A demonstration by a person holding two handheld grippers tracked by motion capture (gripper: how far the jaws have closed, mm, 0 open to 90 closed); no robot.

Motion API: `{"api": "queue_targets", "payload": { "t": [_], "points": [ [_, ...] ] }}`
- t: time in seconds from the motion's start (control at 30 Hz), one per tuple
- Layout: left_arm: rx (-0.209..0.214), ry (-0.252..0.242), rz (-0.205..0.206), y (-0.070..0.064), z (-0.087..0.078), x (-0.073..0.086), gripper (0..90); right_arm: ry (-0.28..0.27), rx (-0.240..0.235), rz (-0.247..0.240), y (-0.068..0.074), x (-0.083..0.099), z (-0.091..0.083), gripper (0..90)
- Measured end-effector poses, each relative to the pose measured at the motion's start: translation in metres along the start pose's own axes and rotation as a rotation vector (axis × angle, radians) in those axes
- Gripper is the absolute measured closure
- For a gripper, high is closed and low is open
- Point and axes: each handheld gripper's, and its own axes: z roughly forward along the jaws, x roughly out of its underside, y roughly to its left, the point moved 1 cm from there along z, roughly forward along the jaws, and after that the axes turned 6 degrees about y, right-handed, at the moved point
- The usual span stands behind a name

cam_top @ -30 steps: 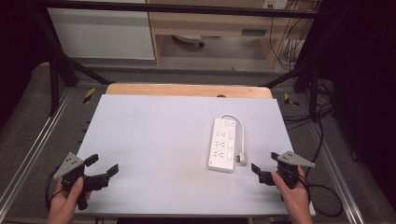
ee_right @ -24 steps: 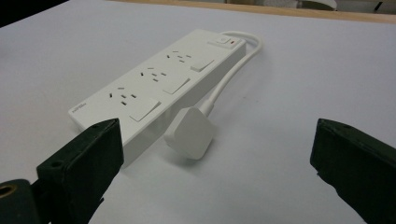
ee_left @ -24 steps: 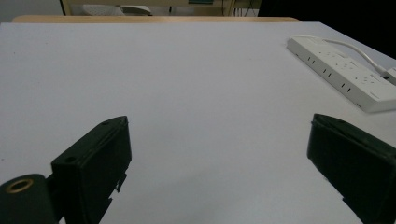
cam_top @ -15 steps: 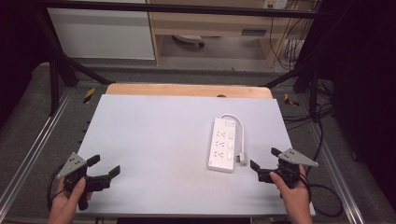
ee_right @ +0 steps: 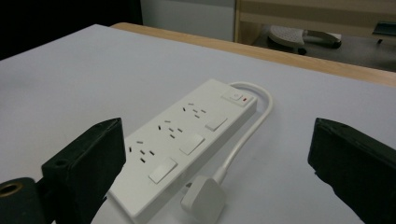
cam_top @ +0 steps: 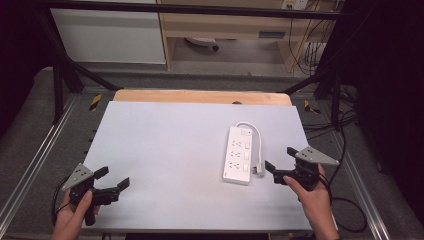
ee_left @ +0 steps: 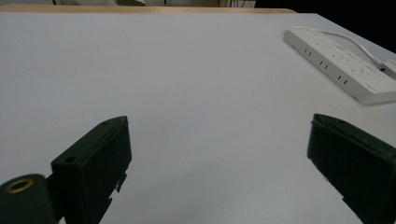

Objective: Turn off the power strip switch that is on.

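At the near left corner of the pale surface [cam_top: 170,150], the left tongs [cam_top: 114,181] are released, jaws spread wide over bare top with nothing between them, probably parked out of the way. To the right lies the white power strip [cam_top: 239,157], flat, sockets up, its cable [cam_top: 257,145] looping from the far end back along its right side to the plug [ee_right: 203,198] at the near corner. Just beside that plug the right tongs [cam_top: 280,164] are also released, jaws aimed at it, likely lined up to grasp it.
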Motion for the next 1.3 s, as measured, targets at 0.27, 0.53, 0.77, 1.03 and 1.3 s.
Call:
{"api": "queue_targets", "payload": {
  "t": [0.27,0.53,0.77,1.03,1.3],
  "points": [
    [0.001,0.003,0.009,0.0,0.0,0.0,6.3,-0.008,0.015,-0.016,-0.003,-0.02,0.01,8.5],
    [0.009,0.005,0.01,0.0,0.001,0.0,6.3,0.01,0.036,0.006,-0.006,-0.034,0.017,18.5],
    [0.011,0.005,0.016,-0.002,0.001,0.0,6.3,-0.016,0.029,0.006,-0.011,-0.044,0.016,38.6],
    [0.012,0.008,0.015,-0.002,0.001,0.0,6.3,-0.023,0.048,-0.021,-0.019,-0.061,0.024,57.9],
    [0.013,0.01,0.023,-0.002,0.001,0.0,6.3,-0.051,0.083,-0.049,-0.018,-0.072,0.028,75.1]
  ]
}}
